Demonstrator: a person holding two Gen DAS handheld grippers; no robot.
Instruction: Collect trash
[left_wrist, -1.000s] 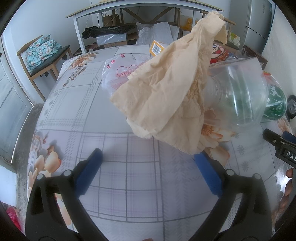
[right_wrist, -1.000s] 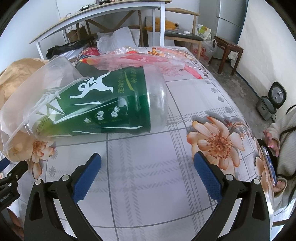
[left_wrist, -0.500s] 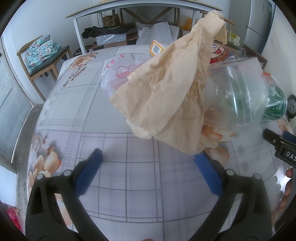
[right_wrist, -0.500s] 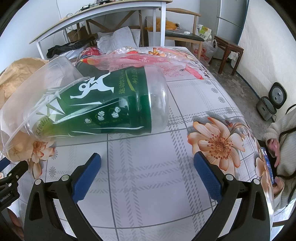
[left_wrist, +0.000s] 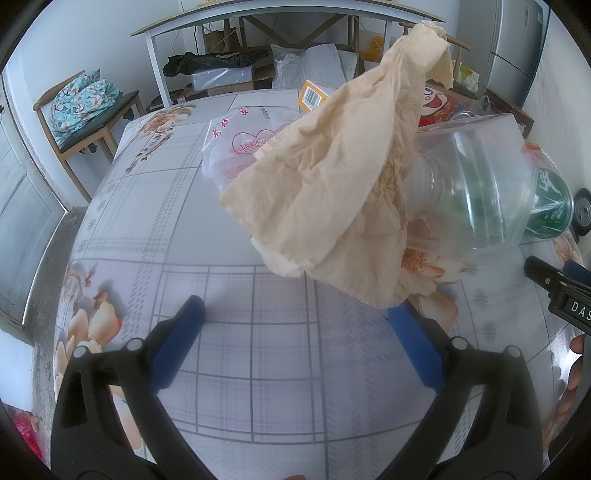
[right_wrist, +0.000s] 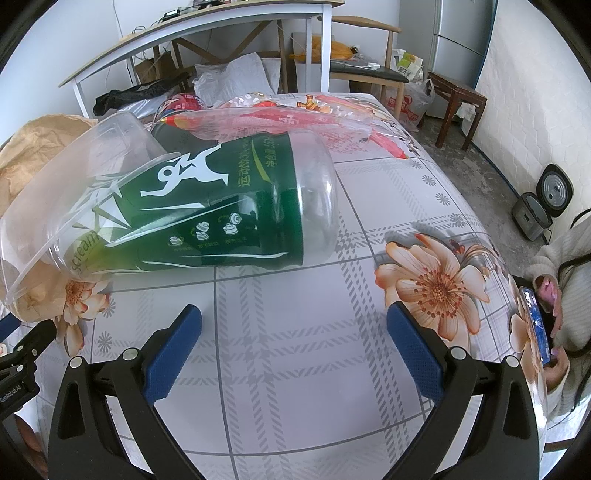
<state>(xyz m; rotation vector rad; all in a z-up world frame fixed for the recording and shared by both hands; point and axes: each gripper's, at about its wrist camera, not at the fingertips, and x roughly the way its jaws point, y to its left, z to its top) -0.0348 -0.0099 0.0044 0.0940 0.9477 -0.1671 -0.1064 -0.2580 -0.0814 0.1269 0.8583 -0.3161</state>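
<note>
A crumpled tan paper napkin (left_wrist: 332, 184) rises from the table just beyond my open left gripper (left_wrist: 295, 317); its lower edge overlaps the right fingertip. Beside it lies a clear plastic cup (left_wrist: 476, 184) over the neck of a green-labelled bottle (left_wrist: 550, 203). In the right wrist view the same green bottle (right_wrist: 221, 206) lies on its side with the clear cup (right_wrist: 74, 192) at its left end, a short way beyond my open right gripper (right_wrist: 293, 325). The napkin (right_wrist: 33, 147) shows at the far left. Nothing sits between either gripper's fingers.
A thin plastic bag with red print (left_wrist: 243, 144), an orange box (left_wrist: 314, 94) and red snack wrappers (right_wrist: 288, 118) lie farther back on the flowered tablecloth (right_wrist: 295, 369). A person with a phone (right_wrist: 535, 325) sits at the table's right edge. Chairs and a desk (right_wrist: 207, 29) stand behind.
</note>
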